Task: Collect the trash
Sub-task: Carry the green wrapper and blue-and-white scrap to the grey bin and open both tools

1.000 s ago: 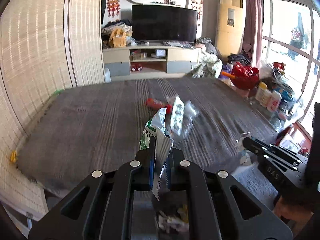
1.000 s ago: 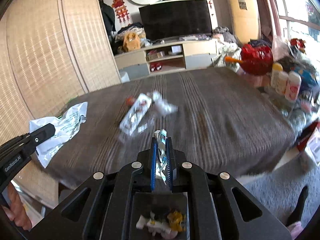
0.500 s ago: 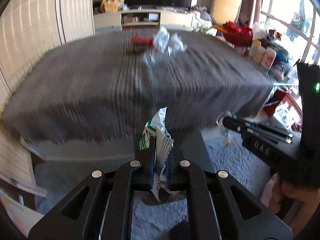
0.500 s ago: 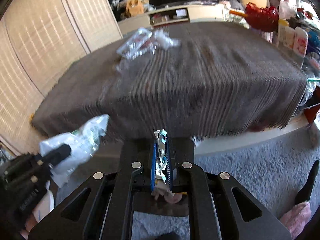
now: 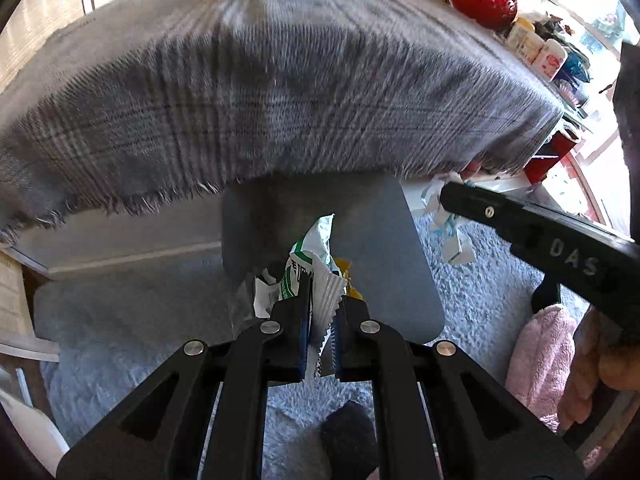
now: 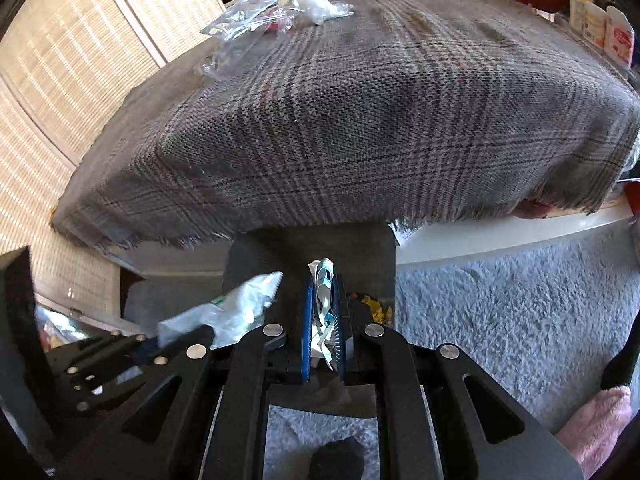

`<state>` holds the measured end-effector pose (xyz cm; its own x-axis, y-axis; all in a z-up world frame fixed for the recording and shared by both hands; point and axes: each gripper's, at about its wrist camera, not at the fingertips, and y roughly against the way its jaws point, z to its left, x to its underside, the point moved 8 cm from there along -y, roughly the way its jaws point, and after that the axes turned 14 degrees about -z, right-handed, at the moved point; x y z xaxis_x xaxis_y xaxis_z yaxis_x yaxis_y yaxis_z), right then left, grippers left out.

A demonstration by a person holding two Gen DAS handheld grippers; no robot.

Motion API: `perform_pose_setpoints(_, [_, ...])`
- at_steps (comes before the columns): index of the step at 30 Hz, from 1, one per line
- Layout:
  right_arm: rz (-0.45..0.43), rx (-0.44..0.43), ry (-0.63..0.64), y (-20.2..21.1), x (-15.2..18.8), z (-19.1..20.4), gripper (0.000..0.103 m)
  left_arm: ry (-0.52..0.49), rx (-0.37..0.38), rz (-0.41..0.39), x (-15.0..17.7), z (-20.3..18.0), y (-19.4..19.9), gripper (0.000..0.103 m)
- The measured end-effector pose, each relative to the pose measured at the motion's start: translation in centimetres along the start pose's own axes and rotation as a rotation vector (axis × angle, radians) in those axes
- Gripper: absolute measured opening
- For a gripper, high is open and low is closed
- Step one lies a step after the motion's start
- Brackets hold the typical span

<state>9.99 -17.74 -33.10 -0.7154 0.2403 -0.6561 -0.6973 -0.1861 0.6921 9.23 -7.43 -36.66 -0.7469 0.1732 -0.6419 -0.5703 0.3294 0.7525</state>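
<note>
My left gripper (image 5: 320,300) is shut on a white and green wrapper (image 5: 316,264) and holds it over a grey bin (image 5: 376,248) on the floor below the table edge. The bin holds some scraps (image 5: 264,292). My right gripper (image 6: 322,312) is shut on a small blue and white crumpled wrapper (image 6: 323,280) above the same bin (image 6: 360,252). The right gripper also shows in the left wrist view (image 5: 444,196) with its wrapper (image 5: 450,236). The left gripper shows in the right wrist view (image 6: 200,334) with its wrapper (image 6: 236,308). Clear plastic trash (image 6: 256,20) lies far back on the table.
A table with a grey plaid cloth (image 6: 360,112) overhangs the bin. A pale blue shaggy rug (image 6: 500,304) covers the floor. Bottles (image 5: 536,48) and a red object (image 5: 484,0) stand by the table's right end. A woven screen (image 6: 60,80) is at left.
Both grippers have dropped from table height and tilted down over the bin on the floor, each still holding its wrapper. The table top now lies above and ahead.
</note>
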Motion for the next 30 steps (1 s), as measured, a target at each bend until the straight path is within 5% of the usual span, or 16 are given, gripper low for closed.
perform_pose_setpoints(11, [0.047,0.023,0.027,-1.7,0.0,1.3,0.017,0.025,0.005,0.016,-0.2,1.0,-0.8,0.011])
perform_pose_setpoints(16, [0.041,0.053,0.009,-1.8,-0.1,0.9,0.036,0.028,-0.011,-0.004,-0.7,2.1,-0.1,0.013])
perform_pose_setpoints(20, [0.022,0.069,-0.002,-1.4,-0.5,0.7,0.065,0.021,-0.018,-0.032,-1.3,2.7,1.0,0.044])
perform_pose_setpoints(23, [0.013,0.079,0.003,-1.1,-0.7,0.8,0.072,0.014,-0.017,-0.052,-1.8,3.1,2.1,0.051])
perform_pose_setpoints(25, [0.001,0.093,0.015,-0.8,-1.1,0.8,0.090,0.014,-0.020,-0.068,-2.0,3.6,2.8,0.061])
perform_pose_setpoints(30, [-0.049,0.123,0.067,0.3,-2.3,1.0,0.100,-0.003,-0.040,-0.115,-3.3,4.5,5.0,0.087])
